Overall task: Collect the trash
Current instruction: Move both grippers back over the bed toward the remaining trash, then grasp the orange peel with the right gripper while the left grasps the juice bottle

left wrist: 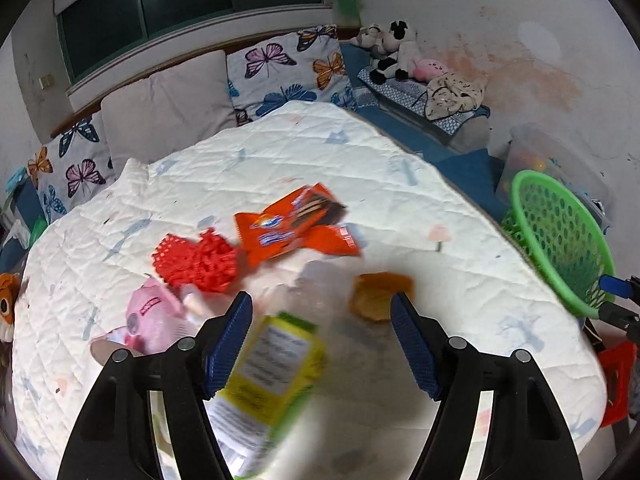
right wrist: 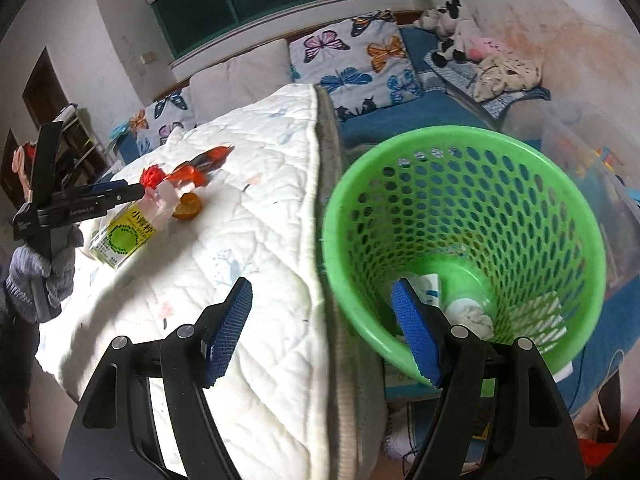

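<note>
- Trash pile on white quilt point(left wrist: 360, 168): yellow-green bottle point(left wrist: 276, 360), orange wrapper point(left wrist: 296, 224), red mesh point(left wrist: 196, 256).
- We see left gripper point(left wrist: 322, 340) jaws apart, bottle between, not pinched.
- Right gripper point(right wrist: 322, 328) spread, empty, beside green basket point(right wrist: 460, 144).

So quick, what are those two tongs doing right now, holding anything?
Left tongs: open and empty, above the yellow-green bottle on the white quilt.
Right tongs: open, one finger inside the green basket, gripping nothing.
</note>
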Tool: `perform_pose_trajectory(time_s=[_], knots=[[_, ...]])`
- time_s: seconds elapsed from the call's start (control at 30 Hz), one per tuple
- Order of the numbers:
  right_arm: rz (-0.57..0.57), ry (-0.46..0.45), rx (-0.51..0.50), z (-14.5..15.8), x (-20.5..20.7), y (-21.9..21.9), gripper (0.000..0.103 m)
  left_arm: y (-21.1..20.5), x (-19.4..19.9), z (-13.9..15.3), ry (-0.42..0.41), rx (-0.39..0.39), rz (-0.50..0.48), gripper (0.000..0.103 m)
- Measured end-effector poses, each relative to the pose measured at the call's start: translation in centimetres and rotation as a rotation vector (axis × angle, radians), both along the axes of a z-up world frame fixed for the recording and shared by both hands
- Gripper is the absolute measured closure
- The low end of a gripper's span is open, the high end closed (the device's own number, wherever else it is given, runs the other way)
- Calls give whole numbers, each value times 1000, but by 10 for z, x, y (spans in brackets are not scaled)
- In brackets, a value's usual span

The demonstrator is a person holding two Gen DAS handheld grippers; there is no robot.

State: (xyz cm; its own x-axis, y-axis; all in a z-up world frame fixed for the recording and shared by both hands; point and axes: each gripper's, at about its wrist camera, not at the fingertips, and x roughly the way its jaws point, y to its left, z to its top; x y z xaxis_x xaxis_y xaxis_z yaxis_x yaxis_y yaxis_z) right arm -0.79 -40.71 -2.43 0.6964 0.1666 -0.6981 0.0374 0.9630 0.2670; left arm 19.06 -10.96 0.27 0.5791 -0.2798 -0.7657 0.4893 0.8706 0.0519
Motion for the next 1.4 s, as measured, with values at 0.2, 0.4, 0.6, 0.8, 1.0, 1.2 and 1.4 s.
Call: perform_pose_trajectory(time_s=[0.2, 0.4, 0.6, 0.8, 1.0, 1.2, 1.4], knots=[[30, 6, -7, 1, 14, 14, 30, 11, 9, -10, 31, -6, -23, 34], [63, 5, -13, 3, 26, 24, 30, 9, 12, -20, 50, 23, -58, 34], [101, 10, -30, 3, 36, 37, 30, 5, 11, -24, 47, 53, -98, 34], [141, 4, -45, 6, 43, 47, 30, 0, 11, -25, 55, 83, -148, 46], [173, 7, -50, 7, 53, 54, 30, -2, 6, -28, 52, 111, -169, 50], [223, 2, -51, 6, 69, 69, 30, -3, 3, -31, 33, 141, -145, 52], [279, 2, -55, 3, 89, 89, 31, 4, -4, -23, 27, 95, -108, 55]])
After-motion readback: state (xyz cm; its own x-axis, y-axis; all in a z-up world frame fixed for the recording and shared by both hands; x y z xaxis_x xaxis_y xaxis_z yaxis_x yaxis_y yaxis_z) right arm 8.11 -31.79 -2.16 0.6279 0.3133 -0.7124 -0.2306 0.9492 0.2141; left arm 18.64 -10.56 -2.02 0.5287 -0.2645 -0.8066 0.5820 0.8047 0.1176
